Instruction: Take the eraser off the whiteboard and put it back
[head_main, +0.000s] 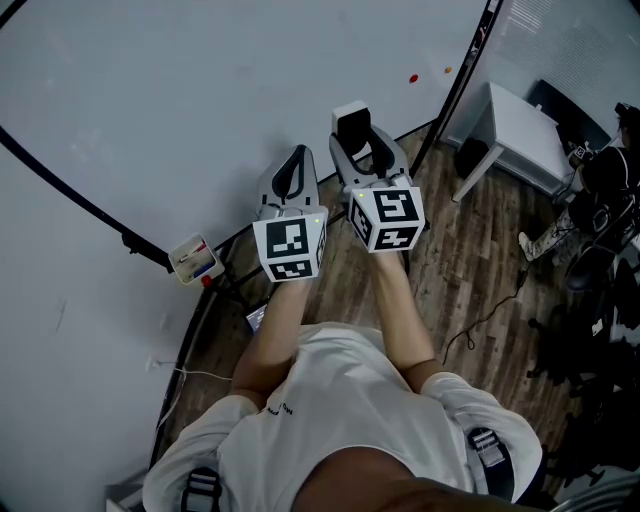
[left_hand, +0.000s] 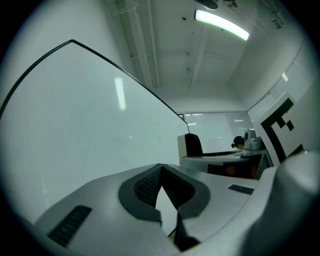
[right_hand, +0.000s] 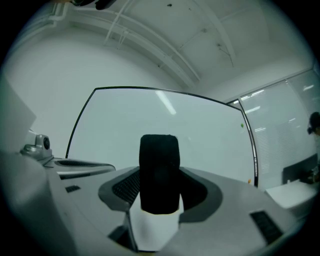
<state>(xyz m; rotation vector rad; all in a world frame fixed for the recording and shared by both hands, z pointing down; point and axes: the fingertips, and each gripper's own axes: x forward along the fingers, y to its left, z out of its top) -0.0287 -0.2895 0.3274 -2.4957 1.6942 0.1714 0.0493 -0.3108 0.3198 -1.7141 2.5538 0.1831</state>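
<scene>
Starting nearest the head camera, the person's white T-shirt (head_main: 340, 400) fills the lower frame, and both forearms extend forward over the wooden floor (head_main: 470, 260) toward the whiteboard (head_main: 200, 90). Each forearm ends in a gripper that carries a cube with square markers. The left gripper (head_main: 297, 160) is on the left side of the head view, just beside the right gripper (head_main: 357, 135) and slightly behind it. In the left gripper view, the two jaws meet at their tips with nothing between them: this claw is clenched and empty, and it points at the bare board surface. In the right gripper view, the jaws stand apart around the eraser (right_hand: 159, 160), with the dark pads pressed against both sides: this claw is grasping the eraser. The eraser stands upright between the jaws, with black felt at its far end and a white body nearer the camera. The eraser is positioned in front of the lower part of the whiteboard; no view confirms whether it contacts the surface. A small marker box (head_main: 195, 259) is mounted on the black frame at the lower left of the board. Further out, a red magnet (head_main: 413, 77) is attached to the board near its right edge. A white table (head_main: 520, 125) stands beyond that edge.
</scene>
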